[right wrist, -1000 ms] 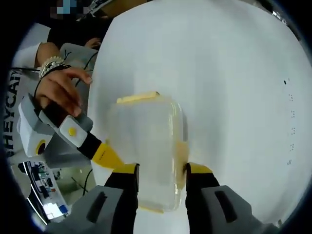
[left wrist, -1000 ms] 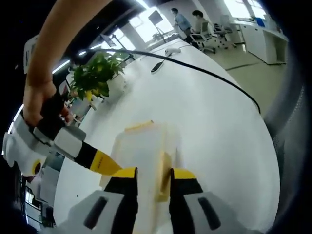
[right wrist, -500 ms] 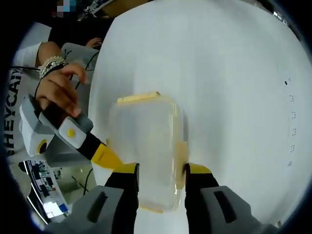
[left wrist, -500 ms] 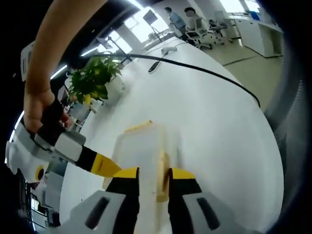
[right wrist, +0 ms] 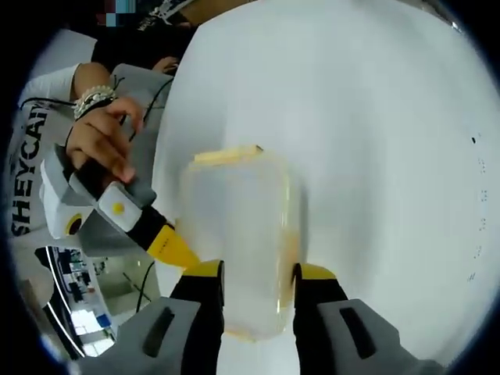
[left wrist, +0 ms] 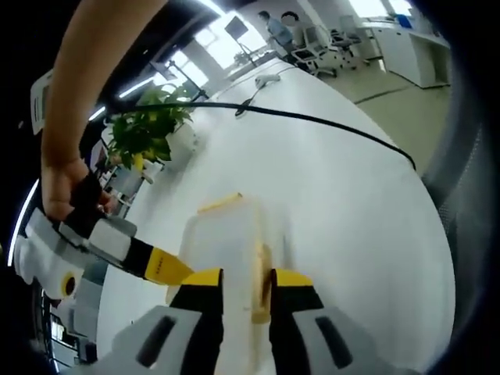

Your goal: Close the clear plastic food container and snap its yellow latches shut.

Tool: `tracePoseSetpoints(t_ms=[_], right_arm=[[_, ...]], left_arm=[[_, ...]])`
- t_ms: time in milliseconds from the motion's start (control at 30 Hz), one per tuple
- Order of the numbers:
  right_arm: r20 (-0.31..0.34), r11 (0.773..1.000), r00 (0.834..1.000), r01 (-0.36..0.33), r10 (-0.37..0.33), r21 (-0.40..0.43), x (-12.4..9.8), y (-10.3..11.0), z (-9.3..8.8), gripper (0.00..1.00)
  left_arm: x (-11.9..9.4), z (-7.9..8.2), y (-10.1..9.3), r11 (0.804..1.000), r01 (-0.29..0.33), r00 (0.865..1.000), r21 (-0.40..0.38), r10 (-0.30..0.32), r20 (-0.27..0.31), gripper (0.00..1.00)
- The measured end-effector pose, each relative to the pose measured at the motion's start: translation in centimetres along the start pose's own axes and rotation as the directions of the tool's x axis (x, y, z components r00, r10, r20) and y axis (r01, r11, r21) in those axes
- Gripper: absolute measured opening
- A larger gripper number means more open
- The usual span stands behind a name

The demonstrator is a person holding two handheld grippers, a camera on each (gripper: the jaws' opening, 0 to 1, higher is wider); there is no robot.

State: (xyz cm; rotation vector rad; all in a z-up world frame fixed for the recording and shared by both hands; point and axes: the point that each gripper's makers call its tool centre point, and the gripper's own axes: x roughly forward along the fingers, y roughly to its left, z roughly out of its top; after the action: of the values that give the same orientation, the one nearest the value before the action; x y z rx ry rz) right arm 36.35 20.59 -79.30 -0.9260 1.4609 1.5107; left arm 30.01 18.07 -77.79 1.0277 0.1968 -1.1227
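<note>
The clear container (right wrist: 238, 226) lies on the white table (right wrist: 375, 156) with its lid on. One yellow latch (right wrist: 226, 154) shows at its far end and another along its right side. The right gripper (right wrist: 258, 273) hangs over the near end, jaws a little apart with the lid showing between them. The left gripper (left wrist: 247, 277) has its jaws apart over the container (left wrist: 226, 234), with a yellow side latch (left wrist: 262, 277) against the inner face of its right jaw. In each view the other gripper's yellow tip (right wrist: 168, 246) (left wrist: 166, 266), held by a hand, touches the container's left side.
A black cable (left wrist: 328, 121) crosses the round white table (left wrist: 351, 203), whose edge drops to the floor on the right. A potted plant (left wrist: 148, 133) stands at the far left. A person's arm with a beaded bracelet (right wrist: 94, 101) is at the left.
Both views have shifted slightly with the hands. The container, the jaw gaps and the other gripper's tip on its left side stay as they were.
</note>
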Motion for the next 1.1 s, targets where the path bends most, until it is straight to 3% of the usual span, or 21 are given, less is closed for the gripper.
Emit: tracePoseSetpoints(t_ms=[500, 667, 800, 900, 1100], right_arm=[[-0.007, 0.999, 1.000, 0.031, -0.031, 0.034, -0.21, 0.20, 0.45, 0.33], [0.014, 0.998, 0.998, 0.060, -0.061, 0.029, -0.46, 0.32, 0.22, 0.33], [0.050, 0.996, 0.995, 0.090, -0.091, 0.028, -0.66, 0.29, 0.14, 0.33], [0.058, 0.990, 0.991, 0.112, -0.117, 0.084, -0.76, 0.18, 0.04, 0.33], [0.062, 0.984, 0.988, 0.130, -0.138, 0.121, -0.85, 0.18, -0.11, 0.34]], left_arm=[[-0.09, 0.11, 0.03, 1.000, 0.001, 1.000, 0.011, -0.001, 0.012, 0.16], [-0.10, 0.10, -0.10, 0.998, -0.005, 1.000, 0.057, 0.004, 0.007, 0.17], [-0.10, 0.15, -0.03, 0.999, -0.007, 1.000, 0.045, 0.007, 0.003, 0.17], [-0.07, 0.20, -0.02, 0.999, -0.008, 1.000, 0.054, 0.008, -0.002, 0.17], [-0.03, 0.23, -0.03, 0.998, -0.003, 1.000, 0.058, 0.005, -0.018, 0.18]])
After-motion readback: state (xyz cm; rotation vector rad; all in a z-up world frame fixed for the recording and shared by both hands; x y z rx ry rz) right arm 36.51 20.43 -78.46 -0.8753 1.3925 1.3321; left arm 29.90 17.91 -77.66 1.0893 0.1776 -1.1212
